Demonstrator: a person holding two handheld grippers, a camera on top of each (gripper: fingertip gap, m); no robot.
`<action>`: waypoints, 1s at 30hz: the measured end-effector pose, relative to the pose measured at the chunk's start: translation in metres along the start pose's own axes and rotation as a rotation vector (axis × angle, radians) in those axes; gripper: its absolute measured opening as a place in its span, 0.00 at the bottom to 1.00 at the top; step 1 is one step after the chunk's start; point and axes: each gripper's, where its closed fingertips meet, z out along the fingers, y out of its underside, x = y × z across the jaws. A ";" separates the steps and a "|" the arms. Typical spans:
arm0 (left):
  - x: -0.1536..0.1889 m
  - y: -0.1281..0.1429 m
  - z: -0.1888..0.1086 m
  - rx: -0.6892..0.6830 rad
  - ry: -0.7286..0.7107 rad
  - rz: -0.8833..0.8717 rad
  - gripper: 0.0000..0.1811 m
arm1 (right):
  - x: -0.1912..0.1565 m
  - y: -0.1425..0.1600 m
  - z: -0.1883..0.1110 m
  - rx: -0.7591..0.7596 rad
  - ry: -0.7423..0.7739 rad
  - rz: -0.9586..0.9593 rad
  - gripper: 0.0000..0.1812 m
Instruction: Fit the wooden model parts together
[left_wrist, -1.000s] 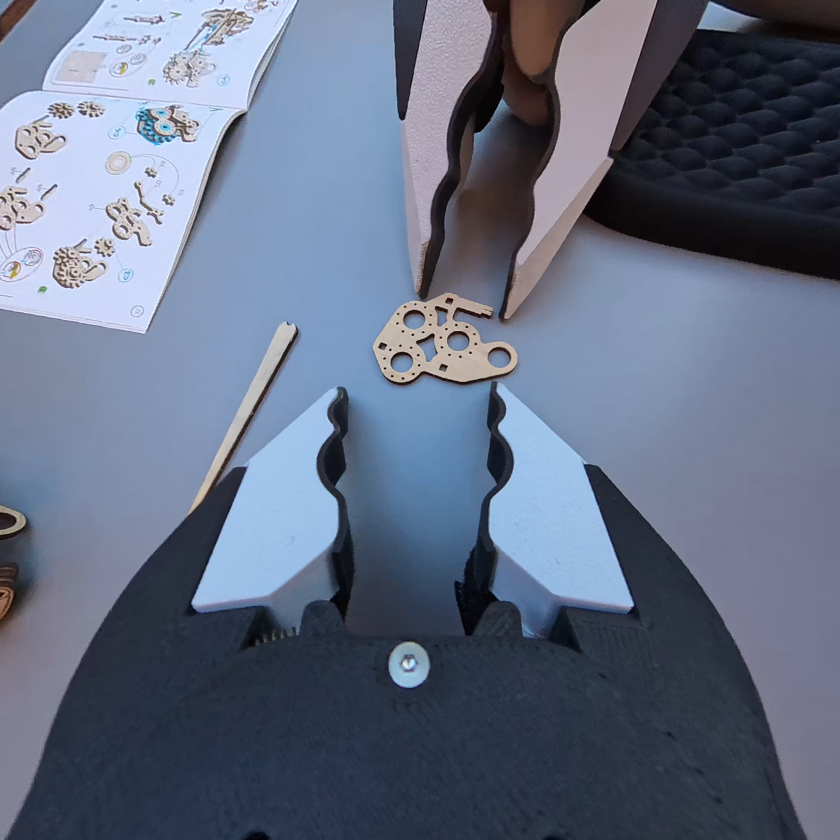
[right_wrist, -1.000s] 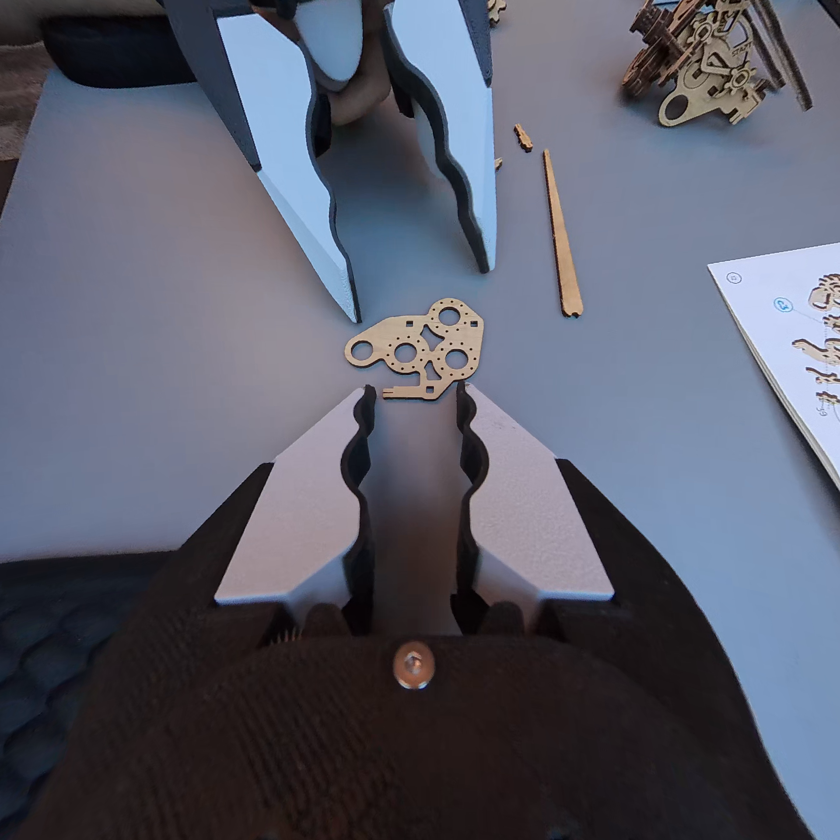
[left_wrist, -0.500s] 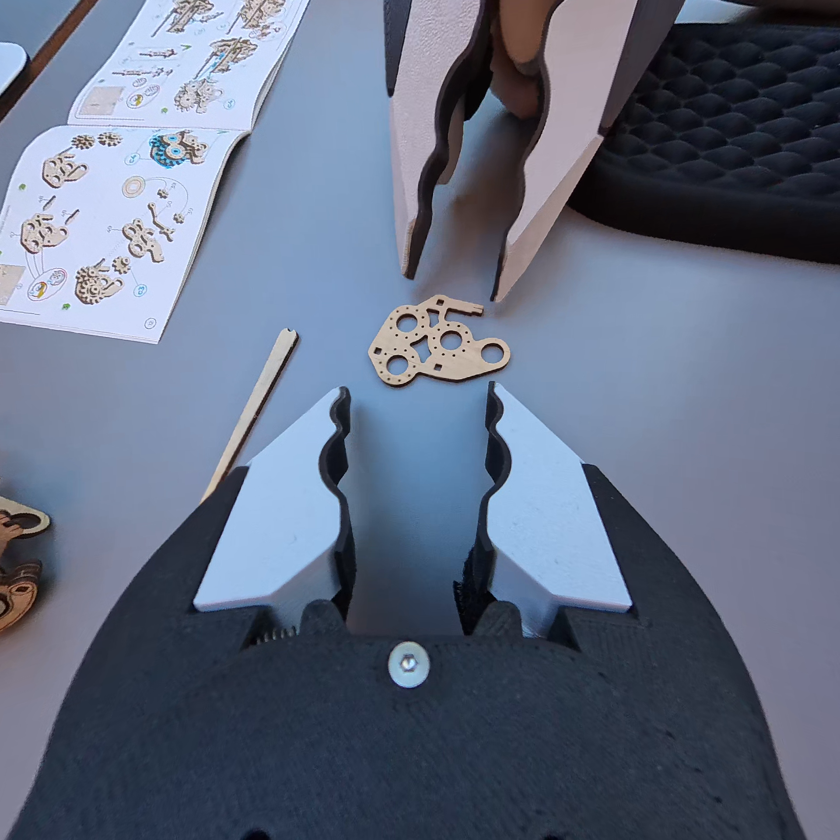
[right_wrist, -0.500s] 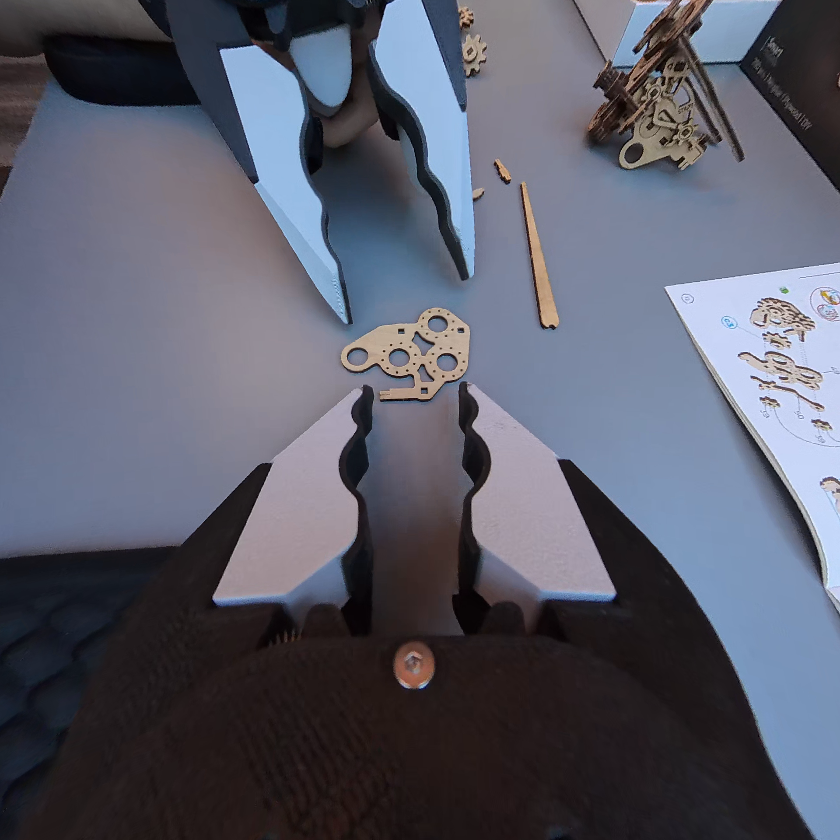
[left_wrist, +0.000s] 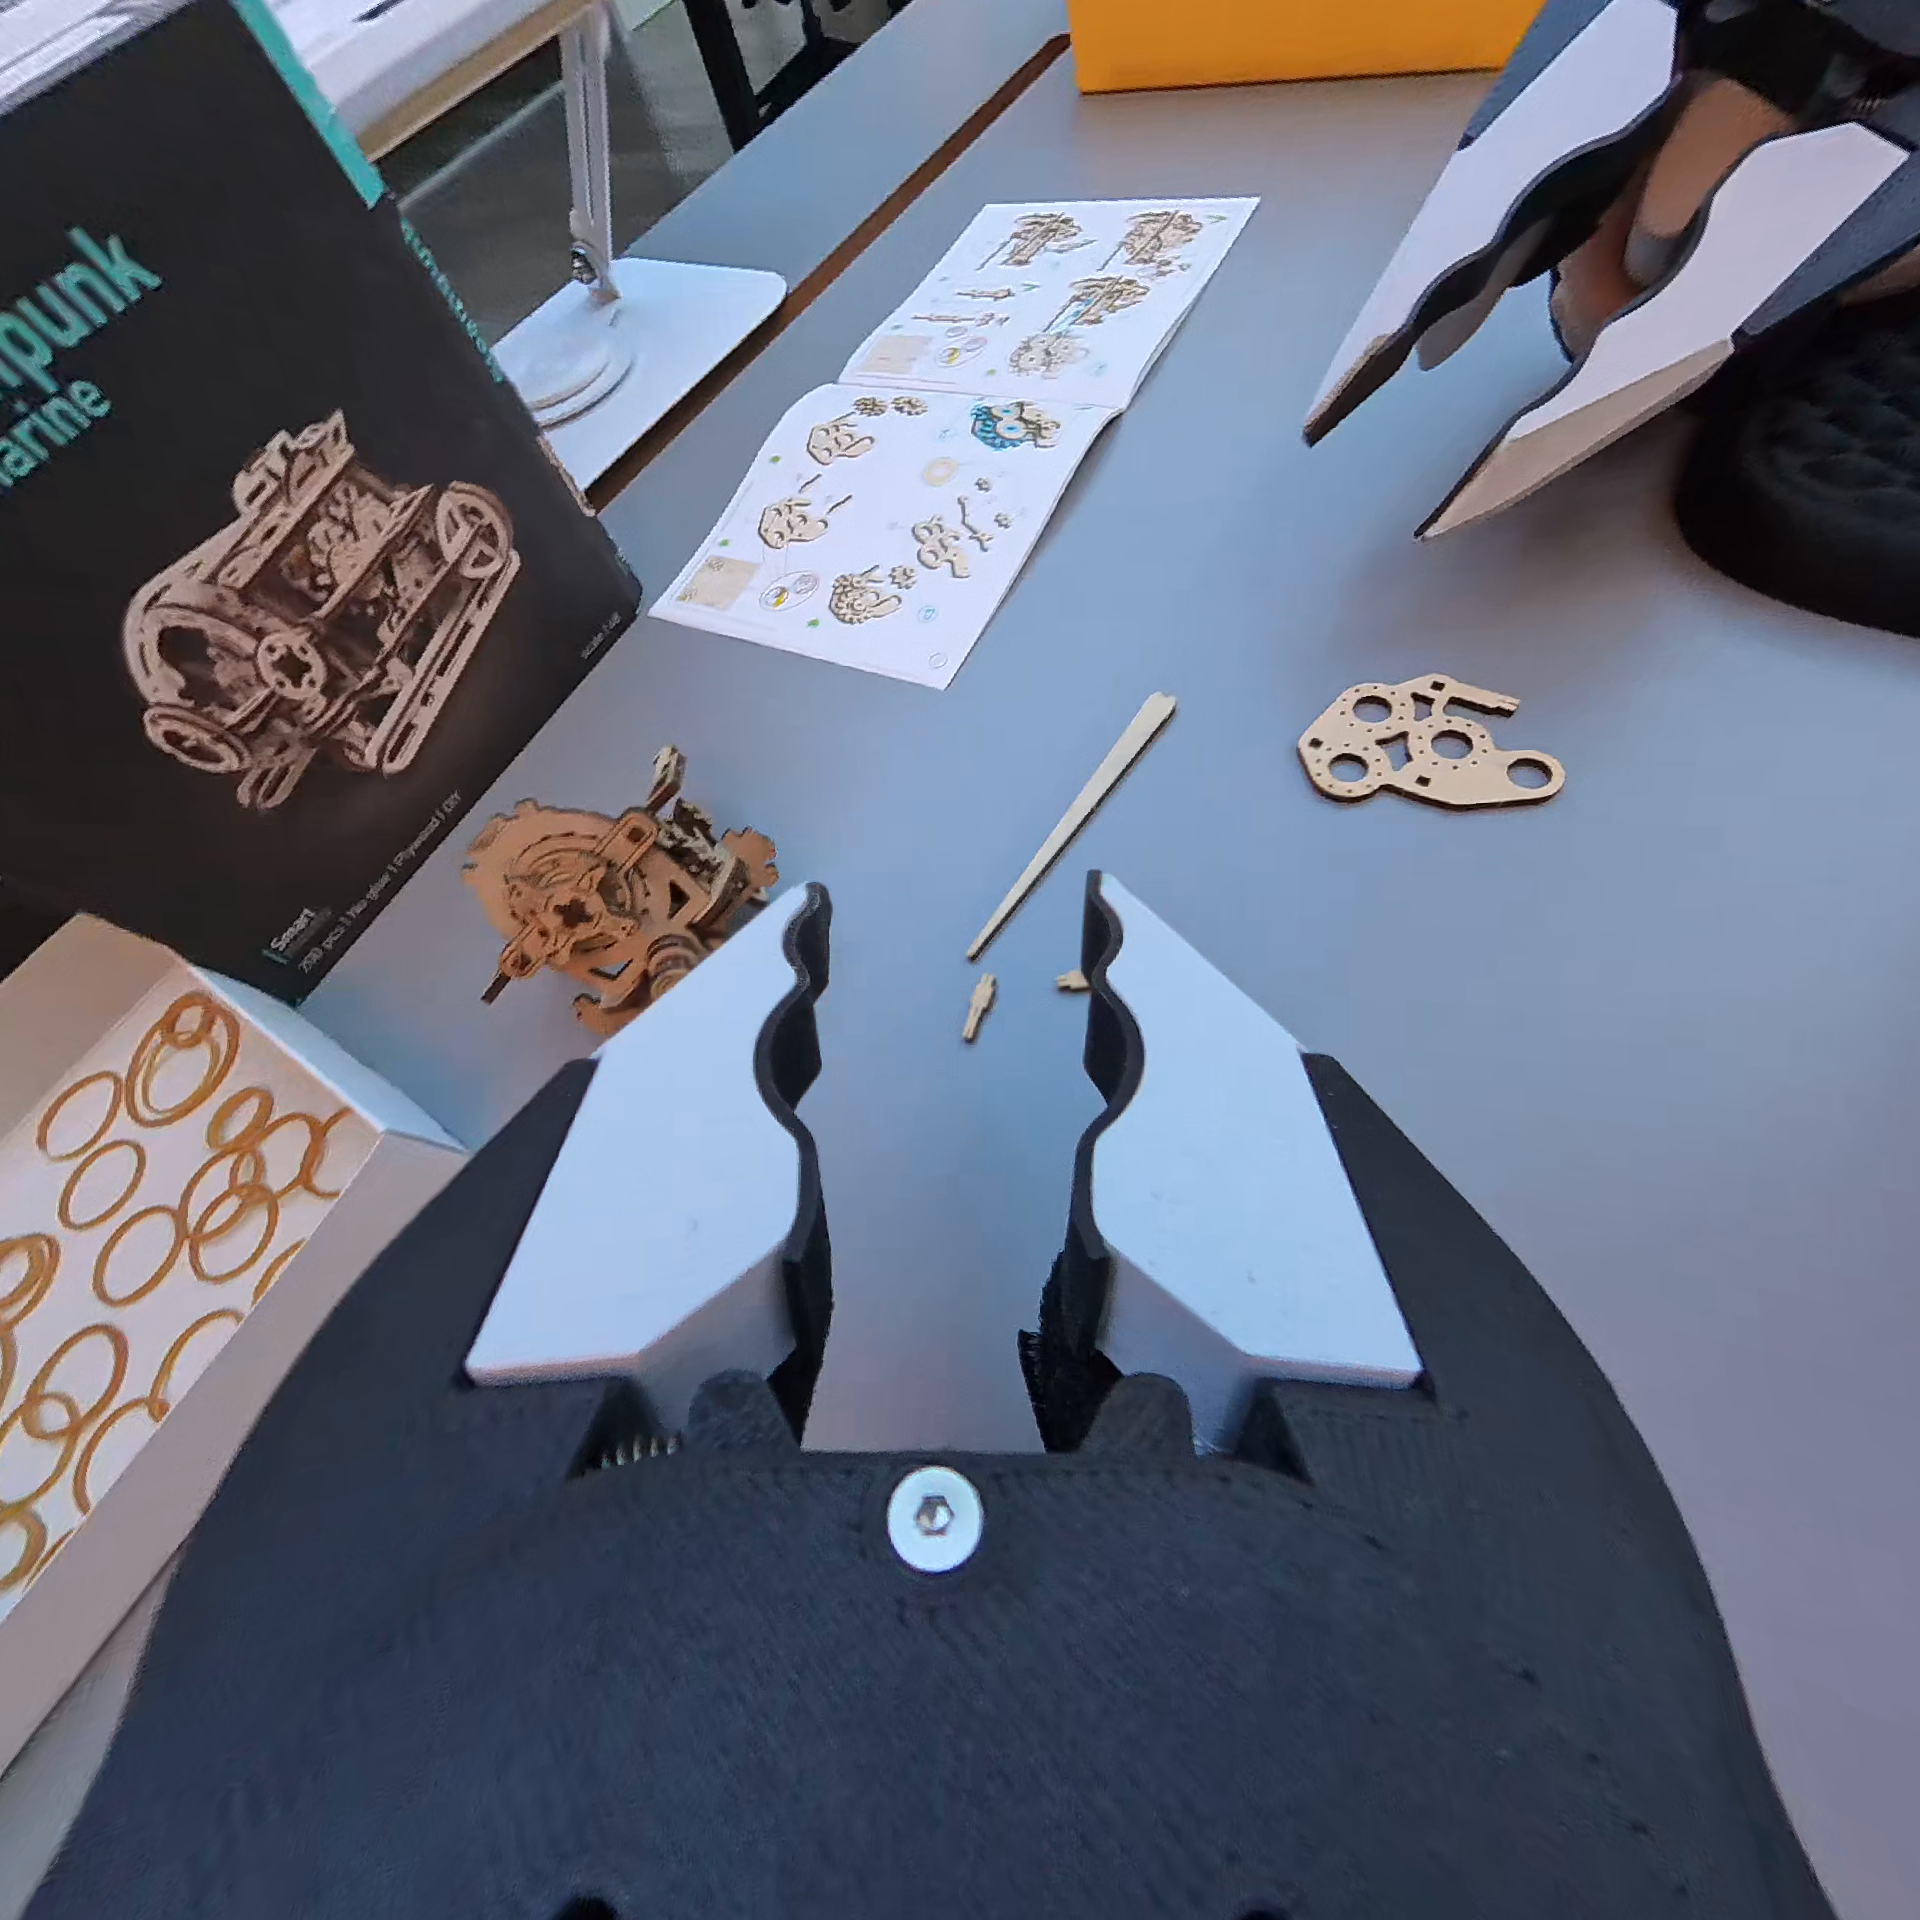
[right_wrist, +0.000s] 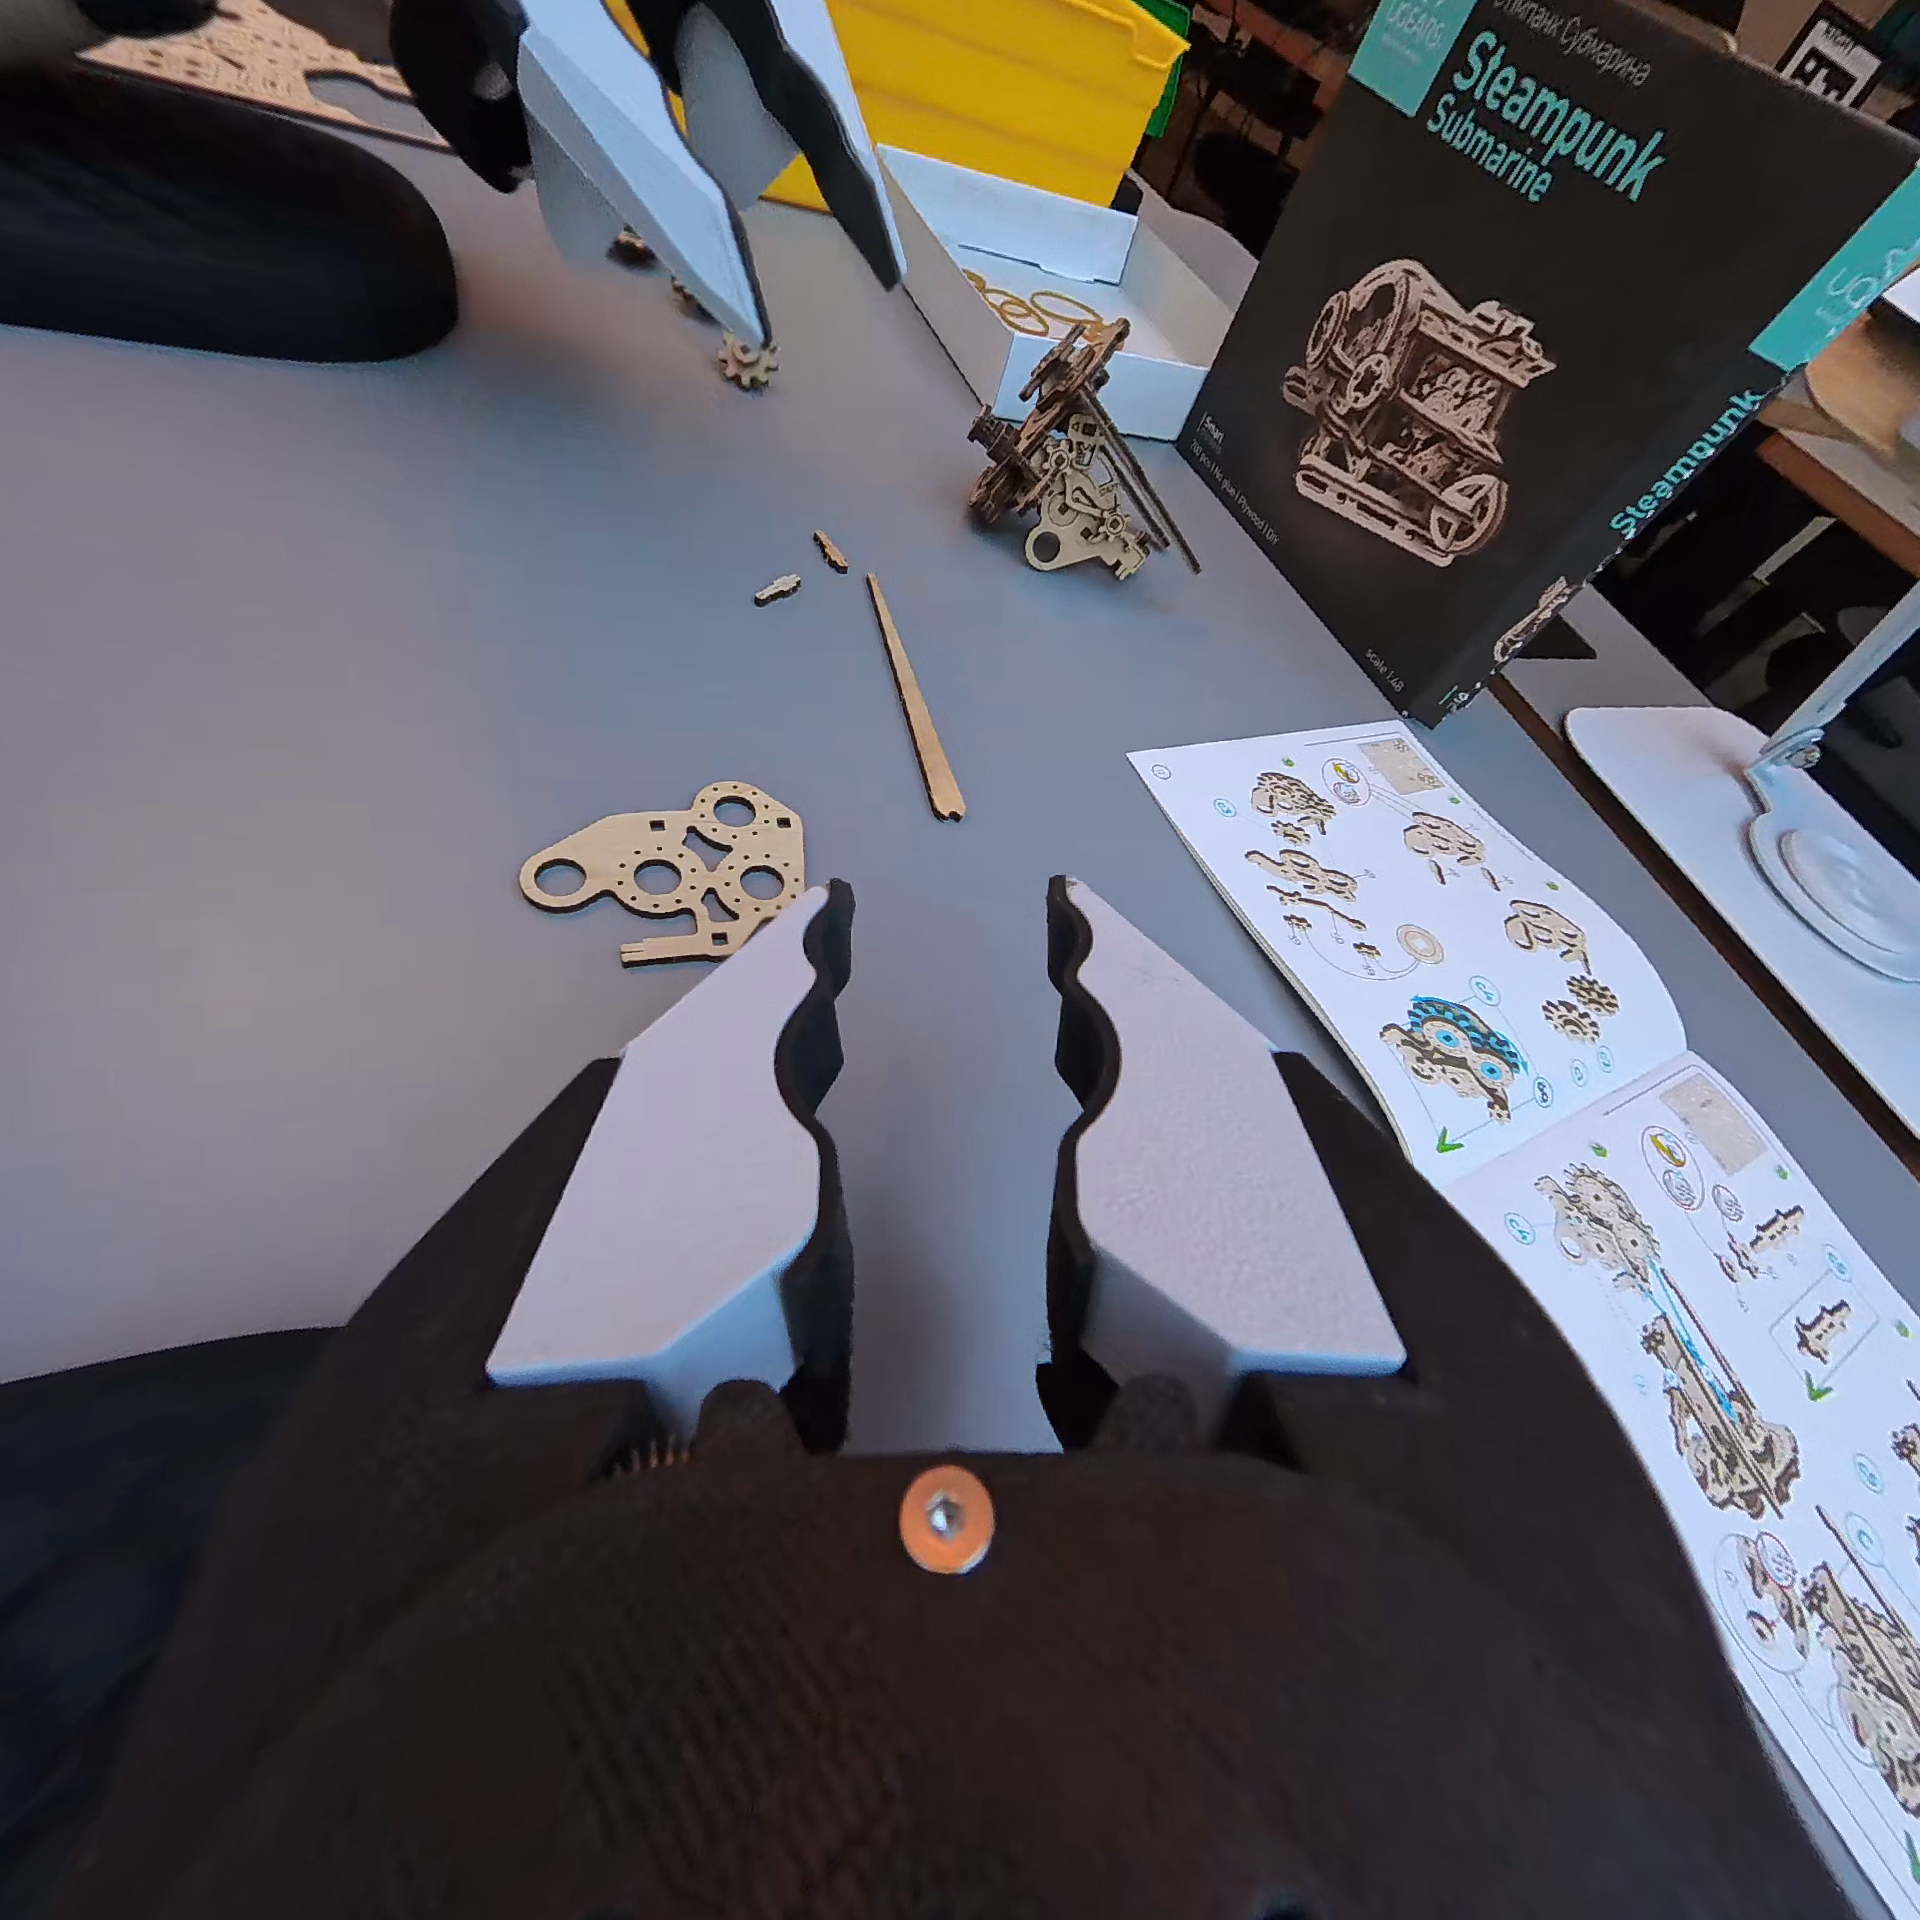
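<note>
Right wrist view shows you the flat wooden plate with holes (right_wrist: 681, 878) lying on the grey table (right_wrist: 312, 644), just to the left of your right gripper (right_wrist: 945, 894), whose near fingertip covers a corner of the plate. The plate's long side runs left to right across your view, with its thin little tab toward you. Your right gripper is empty, with its two fingers apart. It is the nearer one to the plate, so I think it should swing a little left to reach it. The thin wooden stick (right_wrist: 914, 696) lies just ahead, pointing away from you. Farther off stands the half-built wooden model (right_wrist: 1070, 478), near the dark box (right_wrist: 1507, 343). Your left gripper (left_wrist: 951, 914) is also empty with its fingers apart, and it aims at the tiny wooden pin (left_wrist: 979, 1006). From there the plate sits well off to the right.
</note>
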 end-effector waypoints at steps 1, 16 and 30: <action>-0.004 0.003 -0.004 -0.003 0.000 -0.018 0.26 | 0.000 0.000 0.000 -0.001 0.004 -0.003 0.21; -0.029 0.029 -0.032 -0.053 -0.008 -0.091 0.25 | 0.009 0.012 0.003 -0.078 0.095 -0.117 0.17; 0.029 0.036 0.030 -0.188 0.230 0.076 0.17 | 0.010 0.011 0.004 -0.073 0.100 -0.128 0.16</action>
